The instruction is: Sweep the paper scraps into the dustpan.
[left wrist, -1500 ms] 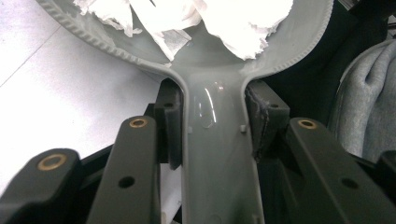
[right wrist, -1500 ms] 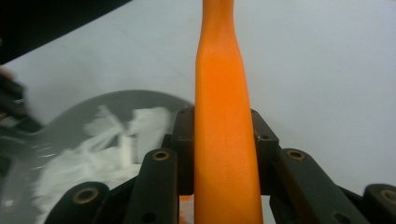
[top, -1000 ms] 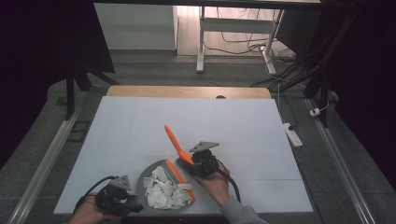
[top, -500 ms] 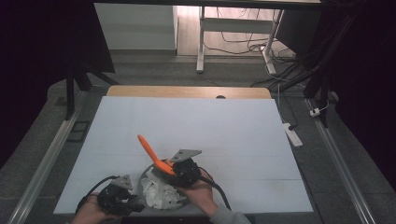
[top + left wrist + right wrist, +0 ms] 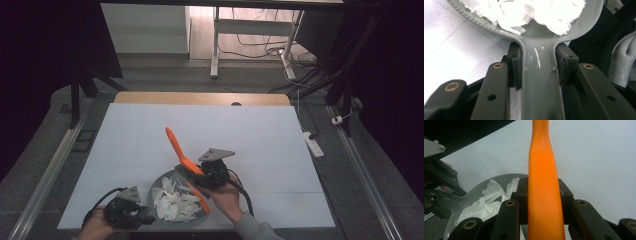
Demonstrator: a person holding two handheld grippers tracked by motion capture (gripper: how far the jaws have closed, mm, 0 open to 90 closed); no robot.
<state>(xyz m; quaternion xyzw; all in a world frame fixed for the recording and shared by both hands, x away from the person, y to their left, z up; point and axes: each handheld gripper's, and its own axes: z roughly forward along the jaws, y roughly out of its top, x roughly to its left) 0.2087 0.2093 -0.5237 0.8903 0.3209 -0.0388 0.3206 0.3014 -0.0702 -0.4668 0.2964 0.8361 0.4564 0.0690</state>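
Compared with a second ago, the right tongs [image 5: 196, 176] have swung the long orange plastic spatula [image 5: 176, 146] back up: half a second ago its free end lay lower and further left over the pan, and now it points up and away toward the far edge of the bench [image 5: 250, 130]. The left tongs [image 5: 145, 216] and the round grey plastic pan [image 5: 159, 181] have not shifted.

The pan sits at the near edge of the bench, left of its middle, filled with crumpled white paper scraps [image 5: 175, 202]. In the high view the right tongs and hand cover the pan's right rim, and the spatula's lower end crosses the scraps; whether it touches them is hard to tell. The left hand is cut off by the bottom edge of that view.

In the left gripper view the left tongs [image 5: 537, 66] are clamped on the pan's flat grey handle [image 5: 537, 82], pads pressed to both its sides. In the right gripper view the right tongs [image 5: 544, 197] are clamped on the spatula's shaft [image 5: 542, 170], which rises straight between the jaws. The right hand [image 5: 227, 197] comes in from the near edge, just right of the pan.
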